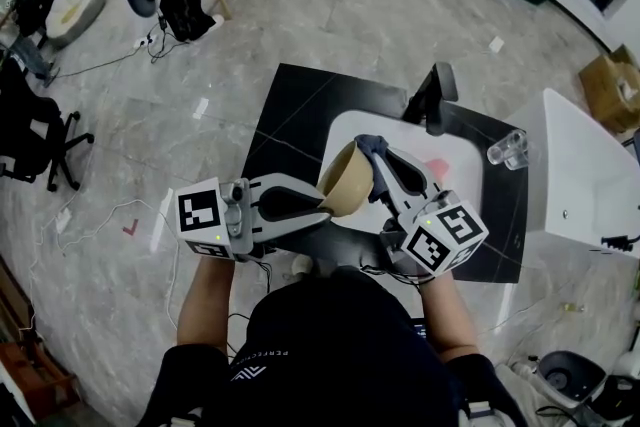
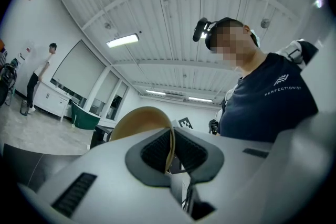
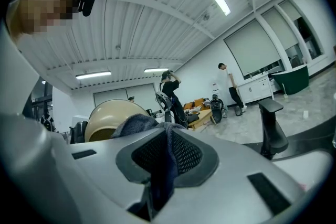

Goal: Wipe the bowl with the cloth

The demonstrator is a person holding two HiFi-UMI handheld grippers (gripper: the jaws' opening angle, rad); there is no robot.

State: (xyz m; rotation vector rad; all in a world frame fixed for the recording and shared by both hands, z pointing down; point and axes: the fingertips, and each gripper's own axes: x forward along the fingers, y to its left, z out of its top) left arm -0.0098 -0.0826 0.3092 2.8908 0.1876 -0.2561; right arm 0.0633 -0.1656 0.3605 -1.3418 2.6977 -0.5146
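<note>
**Head view:** The left claw (image 1: 322,205) is pressed together on the rim of the tan bowl (image 1: 347,180) and holds it in the air above the black table (image 1: 300,105), in front of the person's body. The bowl is tipped on its side. The right claw (image 1: 378,163) pinches a dark blue cloth (image 1: 372,147), and the cloth lies against the upper edge of the bowl. 1 clear glass (image 1: 507,148) stands near the right side of the table, well apart from the bowl.

**Left gripper view:** The 2 jaws of the left claw (image 2: 170,152) are closed on the thin rim of the bowl (image 2: 139,118), which stands edge-on between the pads. The round body of the bowl rises to the left of the jaws.

**Right gripper view:** The jaws of the right claw (image 3: 167,157) are pressed on the cloth (image 3: 157,165). The cloth hangs down between them and bunches above them. The bowl (image 3: 110,115) is just beside this bunch, on its left.
</note>
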